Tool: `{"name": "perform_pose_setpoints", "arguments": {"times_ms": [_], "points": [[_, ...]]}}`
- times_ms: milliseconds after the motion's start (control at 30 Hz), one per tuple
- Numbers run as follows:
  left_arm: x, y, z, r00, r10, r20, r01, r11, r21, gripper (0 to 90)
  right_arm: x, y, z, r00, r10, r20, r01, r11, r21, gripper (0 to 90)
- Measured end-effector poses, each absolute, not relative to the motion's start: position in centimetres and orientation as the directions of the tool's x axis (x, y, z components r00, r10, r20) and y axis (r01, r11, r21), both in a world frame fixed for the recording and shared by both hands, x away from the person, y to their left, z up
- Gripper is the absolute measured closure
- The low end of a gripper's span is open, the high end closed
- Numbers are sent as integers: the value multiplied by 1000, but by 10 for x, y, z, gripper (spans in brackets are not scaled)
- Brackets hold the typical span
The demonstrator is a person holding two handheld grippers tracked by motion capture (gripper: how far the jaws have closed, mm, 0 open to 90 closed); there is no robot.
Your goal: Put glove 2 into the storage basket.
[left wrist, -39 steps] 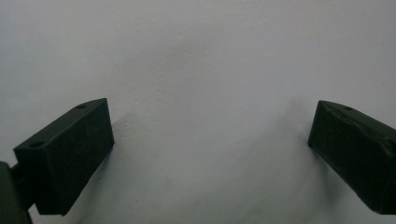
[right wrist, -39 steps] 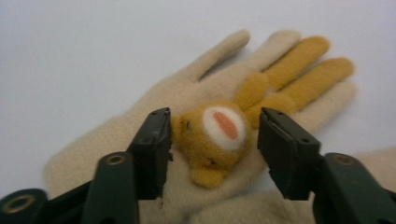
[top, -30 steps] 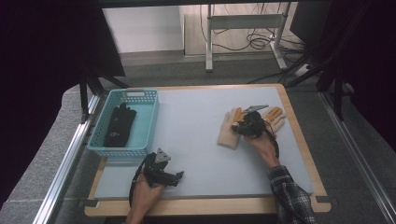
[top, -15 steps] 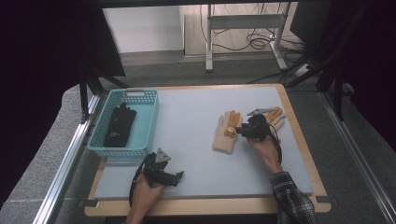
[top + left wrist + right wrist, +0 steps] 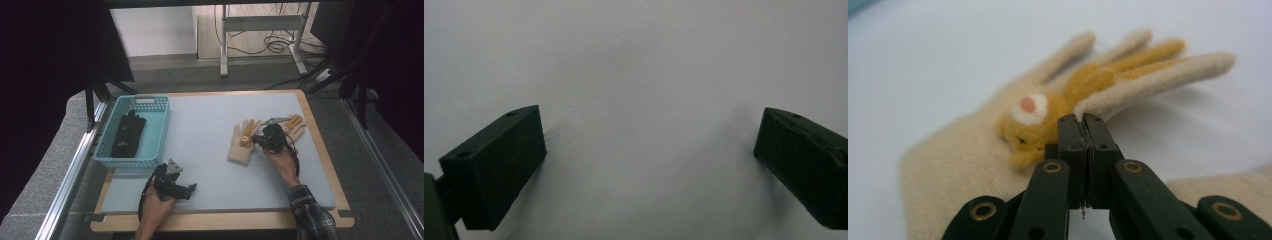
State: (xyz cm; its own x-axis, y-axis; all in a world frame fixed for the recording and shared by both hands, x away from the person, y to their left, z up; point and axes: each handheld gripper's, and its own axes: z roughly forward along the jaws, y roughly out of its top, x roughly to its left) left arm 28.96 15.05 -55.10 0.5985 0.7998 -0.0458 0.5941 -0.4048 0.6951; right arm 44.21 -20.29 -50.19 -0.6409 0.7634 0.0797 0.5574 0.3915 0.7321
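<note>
Beige glove (image 5: 973,150) (thumb pinched) in right gripper (image 5: 1087,122)

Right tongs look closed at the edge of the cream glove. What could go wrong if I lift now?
The right tongs look shut on only the side edge of the cream glove, so it may slip out on lifting. The second glove lies close beside the right hand and could get dragged along. The left tongs stand open over the mat, away from the gloves, too far to help.

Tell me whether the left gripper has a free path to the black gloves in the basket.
Probably yes: the left gripper, jaws open and holding nothing, sits just below the basket, which is open-topped; the black gloves lie uncovered.
</note>
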Motion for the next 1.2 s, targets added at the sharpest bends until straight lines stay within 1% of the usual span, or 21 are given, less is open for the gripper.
{"name": "perform_pose_setpoints", "arguments": {"times_ms": [133, 333, 433, 633, 800, 900, 933, 1067, 1133, 1200], "points": [[290, 151, -551, 599, 800, -45, 594, -406, 695, 3, 435, -209, -478, -650, 758, 56, 530, 400, 748, 869], [290, 151, -551, 600, 799, -44, 594, -408, 693, 3, 423, -217, -443, -644, 765, -23, 488, 434, 758, 869], [290, 151, -551, 601, 798, -44, 594, -410, 692, 3, 421, -214, -435, -649, 760, -44, 483, 456, 748, 866], [290, 151, -551, 601, 798, -44, 594, -409, 692, 3, 426, -188, -443, -669, 741, -50, 491, 492, 719, 859], [289, 151, -551, 600, 799, -46, 595, -406, 694, 3, 436, -161, -454, -685, 728, -29, 501, 500, 706, 855], [290, 151, -551, 601, 798, -42, 593, -410, 693, 4, 436, -144, -457, -709, 705, -16, 491, 509, 707, 843], [290, 151, -551, 601, 798, -42, 593, -410, 693, 4, 435, -138, -458, -717, 697, -13, 484, 511, 710, 832], [289, 151, -551, 601, 798, -44, 593, -408, 694, 4, 430, -123, -458, -748, 664, -3, 454, 514, 727, 711], [290, 151, -551, 601, 798, -44, 593, -408, 695, 4, 429, -122, -457, -750, 662, -20, 442, 522, 729, 690], [290, 151, -551, 601, 798, -42, 593, -409, 694, 4, 430, -127, -459, -741, 672, -16, 453, 517, 726, 678]]}}
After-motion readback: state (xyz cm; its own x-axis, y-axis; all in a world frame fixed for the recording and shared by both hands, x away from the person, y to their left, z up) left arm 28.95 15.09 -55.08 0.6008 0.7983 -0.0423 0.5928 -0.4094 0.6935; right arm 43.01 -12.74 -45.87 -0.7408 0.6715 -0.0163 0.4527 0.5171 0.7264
